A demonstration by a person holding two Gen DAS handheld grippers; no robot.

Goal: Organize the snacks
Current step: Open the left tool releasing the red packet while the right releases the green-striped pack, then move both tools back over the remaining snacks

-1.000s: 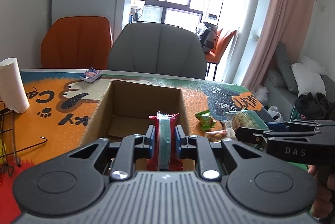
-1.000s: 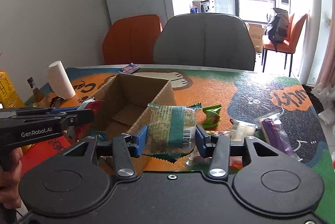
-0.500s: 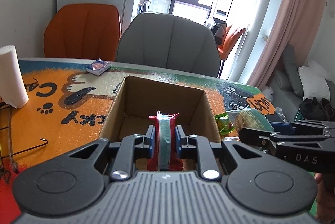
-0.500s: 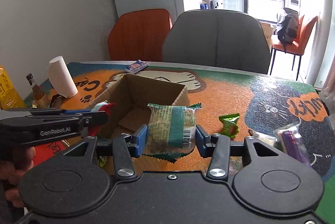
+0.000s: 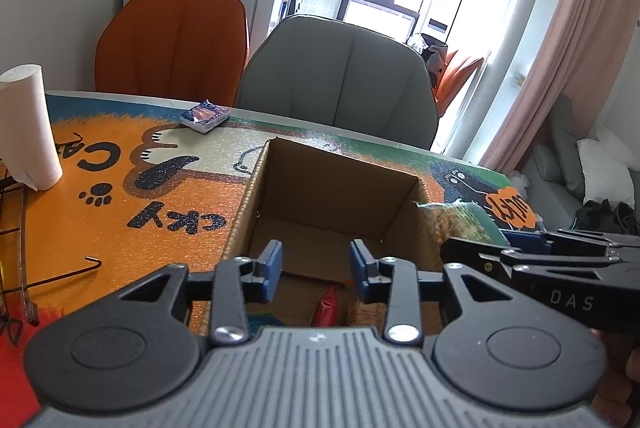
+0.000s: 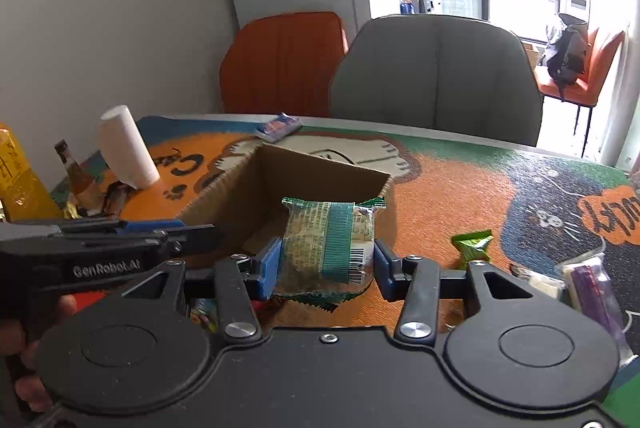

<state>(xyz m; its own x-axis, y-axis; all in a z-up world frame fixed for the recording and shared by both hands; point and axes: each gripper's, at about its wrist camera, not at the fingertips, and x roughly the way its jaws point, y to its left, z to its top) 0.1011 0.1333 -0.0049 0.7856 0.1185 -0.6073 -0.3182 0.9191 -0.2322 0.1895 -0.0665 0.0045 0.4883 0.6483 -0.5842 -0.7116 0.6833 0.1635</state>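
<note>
So left gripper (image 5: 315,265) hung wide over the box (image 5: 332,188), red snack (image 5: 326,308) below its fingers; right gripper (image 6: 323,262) clamped the green pack (image 6: 326,244), more snacks (image 6: 472,248) left outside

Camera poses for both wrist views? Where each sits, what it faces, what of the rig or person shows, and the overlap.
Left wrist: sits on the left claw, looking forward and down into the cardboard box; its jaws are open, a red packet lies below them, and the right claw crosses at right.
Right wrist: sits on the right claw, facing the box from its right side; shut on a green packet, with the left claw and a hand at left.
Shared: box, paper roll, blue packet, grey chair.
</note>
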